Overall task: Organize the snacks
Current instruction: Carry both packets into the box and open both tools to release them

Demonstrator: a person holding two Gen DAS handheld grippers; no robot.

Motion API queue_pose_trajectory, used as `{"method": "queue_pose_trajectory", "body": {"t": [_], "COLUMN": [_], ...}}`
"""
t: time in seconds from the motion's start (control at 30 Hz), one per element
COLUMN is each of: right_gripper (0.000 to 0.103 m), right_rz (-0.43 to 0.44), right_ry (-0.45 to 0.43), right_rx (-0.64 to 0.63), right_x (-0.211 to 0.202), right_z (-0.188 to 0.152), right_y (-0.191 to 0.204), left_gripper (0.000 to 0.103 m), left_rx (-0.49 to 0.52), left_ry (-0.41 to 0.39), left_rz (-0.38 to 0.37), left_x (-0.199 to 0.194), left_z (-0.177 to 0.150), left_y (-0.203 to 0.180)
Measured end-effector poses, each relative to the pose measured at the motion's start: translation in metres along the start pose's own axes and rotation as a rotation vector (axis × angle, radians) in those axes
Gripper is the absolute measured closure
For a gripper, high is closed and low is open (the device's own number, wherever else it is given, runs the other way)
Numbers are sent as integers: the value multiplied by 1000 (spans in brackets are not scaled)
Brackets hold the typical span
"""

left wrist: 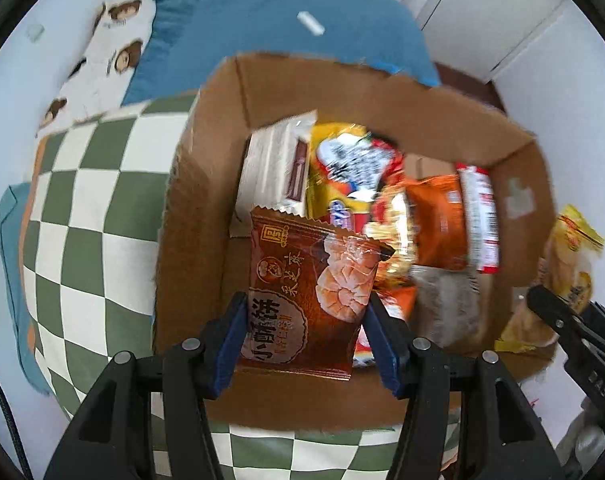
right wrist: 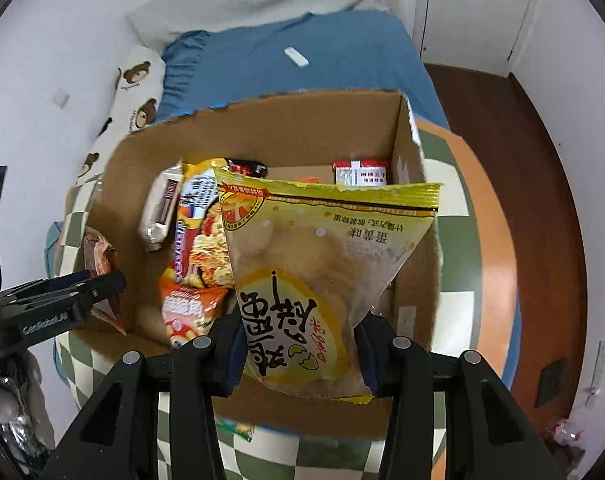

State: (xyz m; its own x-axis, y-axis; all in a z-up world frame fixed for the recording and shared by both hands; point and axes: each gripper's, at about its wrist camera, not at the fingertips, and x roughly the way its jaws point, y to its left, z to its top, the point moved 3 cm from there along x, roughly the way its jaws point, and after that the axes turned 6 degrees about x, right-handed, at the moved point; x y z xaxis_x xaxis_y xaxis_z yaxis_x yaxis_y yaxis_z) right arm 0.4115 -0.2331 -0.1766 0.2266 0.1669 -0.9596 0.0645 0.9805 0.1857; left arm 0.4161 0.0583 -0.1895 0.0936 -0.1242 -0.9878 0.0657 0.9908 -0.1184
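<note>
An open cardboard box (left wrist: 198,184) sits on a green-and-white checkered quilt and holds several snack packs, among them a yellow noodle pack (left wrist: 350,160) and an orange cup (left wrist: 438,220). My left gripper (left wrist: 306,320) is shut on a brown snack packet (left wrist: 302,288), held over the box's near left side. My right gripper (right wrist: 298,344) is shut on a yellow egg-cake bag (right wrist: 326,272), held over the box's (right wrist: 262,128) near right side. The right gripper and its yellow bag also show at the right edge of the left wrist view (left wrist: 570,272).
The checkered quilt (left wrist: 94,208) lies on a bed with a blue sheet (right wrist: 302,52) and a bear-print pillow (right wrist: 134,92). A small white object (right wrist: 296,57) lies on the sheet. Wooden floor (right wrist: 522,152) and white cupboard doors lie to the right.
</note>
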Motion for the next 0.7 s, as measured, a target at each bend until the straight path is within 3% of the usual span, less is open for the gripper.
{"method": "queue_pose_trajectory", "body": {"t": [0.2,0.23,0.27,0.3,0.33,0.4,0.47,0.7], "right_gripper": [52,39,15,13,12,11,7,7], "right_rz": [-33,-38,-48,-43,-39,-51,-35,-50], "right_ry": [59,79,99,112,117,115,119,92], "right_rx": [22,28,29,30,30,23,26,5], "right_x": [28,34,40,43,45,44,45,47], "right_z": [3,0,-1,-3,-4,-8,-8,-11], "right_y": [-11,-13,-14,-15,-15,-13,-11,-1], "left_gripper": [48,48,48,40,26,13,13,13], "left_rx": [-18,-17,-17,-16,-14,-19,-26,-37], "left_ry": [89,99,107,111,108,91,76,41], "left_rz": [-39,-39,-39,-43,-46,-39,-36,23], "left_x": [27,30,32,33,34,33,31,21], "left_z": [6,6,5,5,5,6,6,-3], "left_y": [8,7,6,6,5,4,4,5]}}
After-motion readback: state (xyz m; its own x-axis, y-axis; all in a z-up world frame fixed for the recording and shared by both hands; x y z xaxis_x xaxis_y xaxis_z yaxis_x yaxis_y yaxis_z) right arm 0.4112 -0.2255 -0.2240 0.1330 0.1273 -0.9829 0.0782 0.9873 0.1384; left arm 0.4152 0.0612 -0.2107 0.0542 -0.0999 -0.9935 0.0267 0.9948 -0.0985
